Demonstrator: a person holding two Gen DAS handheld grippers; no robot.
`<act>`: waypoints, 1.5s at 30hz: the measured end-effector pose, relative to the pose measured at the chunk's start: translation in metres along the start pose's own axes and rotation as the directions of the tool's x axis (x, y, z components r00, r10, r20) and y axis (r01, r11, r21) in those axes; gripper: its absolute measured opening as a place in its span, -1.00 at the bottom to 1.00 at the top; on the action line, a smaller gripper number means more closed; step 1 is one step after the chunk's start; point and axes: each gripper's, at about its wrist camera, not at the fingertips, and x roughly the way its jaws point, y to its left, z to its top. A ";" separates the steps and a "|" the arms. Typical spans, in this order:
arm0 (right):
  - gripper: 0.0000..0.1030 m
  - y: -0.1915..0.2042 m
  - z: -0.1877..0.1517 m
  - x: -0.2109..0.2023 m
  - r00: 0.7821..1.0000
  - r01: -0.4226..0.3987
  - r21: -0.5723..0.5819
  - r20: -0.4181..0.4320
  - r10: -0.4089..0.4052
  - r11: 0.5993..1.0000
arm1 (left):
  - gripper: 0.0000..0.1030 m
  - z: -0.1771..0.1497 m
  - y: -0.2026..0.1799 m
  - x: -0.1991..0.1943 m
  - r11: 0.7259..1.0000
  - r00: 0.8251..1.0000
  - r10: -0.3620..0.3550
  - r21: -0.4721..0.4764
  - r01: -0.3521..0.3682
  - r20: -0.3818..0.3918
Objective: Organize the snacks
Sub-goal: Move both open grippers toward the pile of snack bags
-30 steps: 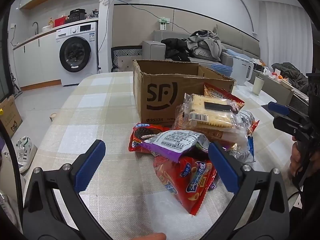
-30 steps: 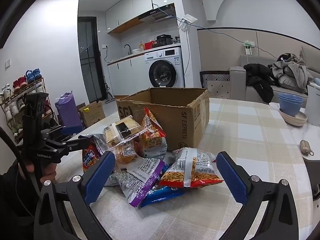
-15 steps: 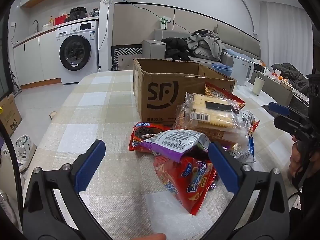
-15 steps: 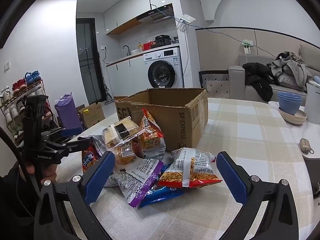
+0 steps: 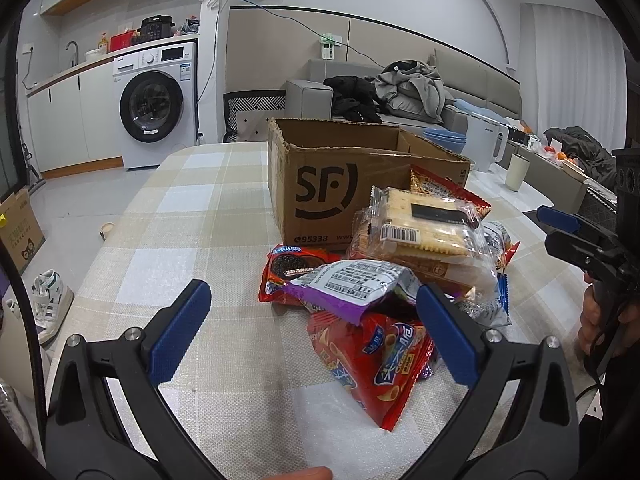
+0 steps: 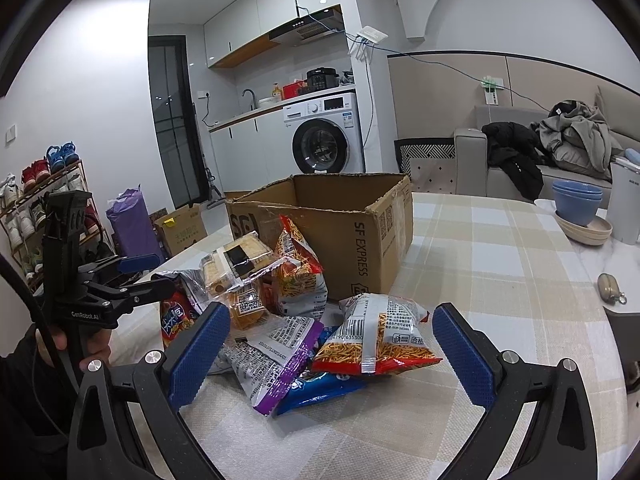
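Note:
A heap of snack packs lies on the checked tablecloth (image 5: 192, 240) in front of an open cardboard box (image 5: 332, 184) marked SF. In the left wrist view a red chip bag (image 5: 376, 356) is nearest, under a purple-edged silver bag (image 5: 348, 284), with a cracker pack (image 5: 424, 224) on top. My left gripper (image 5: 312, 296) hovers open just before the heap, holding nothing. My right gripper (image 6: 332, 316) is open on the other side, close to a red noodle-snack bag (image 6: 380, 340) and a blue pack (image 6: 320, 388). Each gripper shows in the other's view: right gripper (image 5: 554, 232), left gripper (image 6: 156, 274).
Stacked blue bowls (image 6: 576, 204), a white kettle (image 6: 628, 200) and a small tan pouch (image 6: 610, 286) sit on the table's right side. A cup (image 5: 518, 172) stands behind the box. Bare cloth stretches left of the box toward the table's edge.

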 end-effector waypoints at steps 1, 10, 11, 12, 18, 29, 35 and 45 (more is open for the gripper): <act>1.00 0.000 0.000 0.000 1.000 0.001 0.000 -0.001 -0.001 1.000 | 0.99 0.000 0.000 0.000 1.000 1.000 0.000 0.000 0.000 0.000; 1.00 0.000 0.001 0.003 1.000 0.012 0.007 -0.008 -0.012 1.000 | 0.99 0.000 0.000 0.000 1.000 1.000 0.001 -0.002 -0.001 -0.001; 1.00 -0.001 0.001 0.004 1.000 0.014 0.009 -0.009 -0.014 1.000 | 0.99 0.000 0.001 0.000 1.000 1.000 0.000 -0.003 0.000 -0.001; 1.00 -0.001 0.001 0.004 1.000 0.015 0.010 -0.010 -0.015 1.000 | 0.99 0.000 0.001 0.000 1.000 1.000 -0.001 -0.003 0.001 -0.002; 1.00 -0.002 0.001 0.005 1.000 0.022 0.016 -0.013 -0.022 1.000 | 0.99 0.001 0.003 0.000 1.000 1.000 0.005 -0.002 -0.005 -0.003; 1.00 -0.002 0.000 0.005 0.999 0.032 0.012 -0.016 -0.031 0.999 | 0.99 0.002 0.003 0.000 1.000 1.000 0.003 -0.003 -0.003 -0.004; 1.00 -0.001 0.000 0.005 0.999 0.037 0.013 -0.021 -0.037 0.999 | 0.99 0.002 0.003 0.000 1.000 1.000 0.004 -0.002 -0.004 -0.005; 1.00 -0.003 0.001 0.008 0.998 0.050 0.024 -0.034 -0.049 0.998 | 0.99 0.004 0.000 -0.002 1.000 1.000 0.017 0.015 -0.017 0.002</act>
